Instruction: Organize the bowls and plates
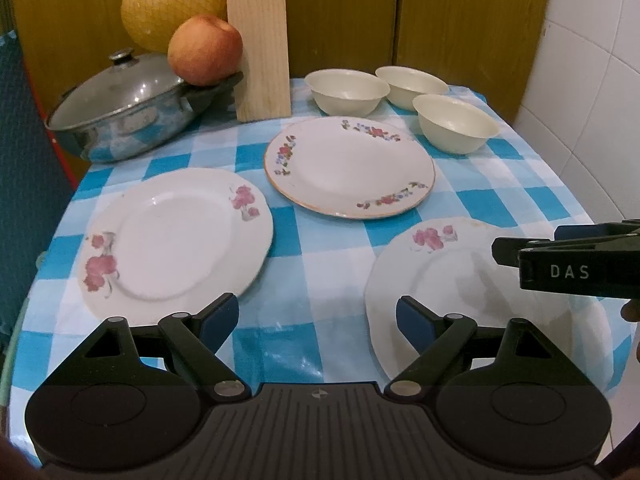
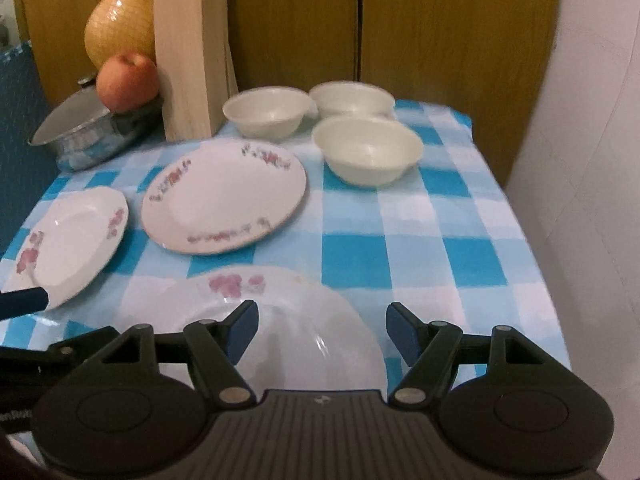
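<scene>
Left wrist view: left hand-held gripper (image 1: 318, 322) released, jaws wide, nothing between them, hovering over bare surface (image 1: 500, 208). Right hand-held gripper (image 2: 322, 334) also released, empty, over the near plate (image 2: 280, 320).

Landmark = big gold-rimmed plate (image 1: 350, 166) mid-surface. Left of it and nearer: pink-flower plate (image 1: 176, 236). Right of it and nearer: the near plate. Behind it and to its right: three cream bowls (image 1: 346, 92) (image 1: 412, 86) (image 1: 456, 122), close together, two back ones may be touching, can't tell. Behind-left: wooden knife block (image 1: 262, 40), then a lidded pot (image 1: 128, 108) with an apple (image 1: 205, 50) perched on its handle and a netted pomelo (image 1: 172, 0) behind.

Risks, my read:
- Plates lie flat on cloth; pinching a rim could drag the cloth and shift everything.
- Near plate sits close to the front edge; a push toward us could tip it off.
- The two tools are close over that plate, so they may collide.
- Apple is unstable; bumping the pot rolls it.

Room: open cloth right of the landmark; left side crowded.
</scene>
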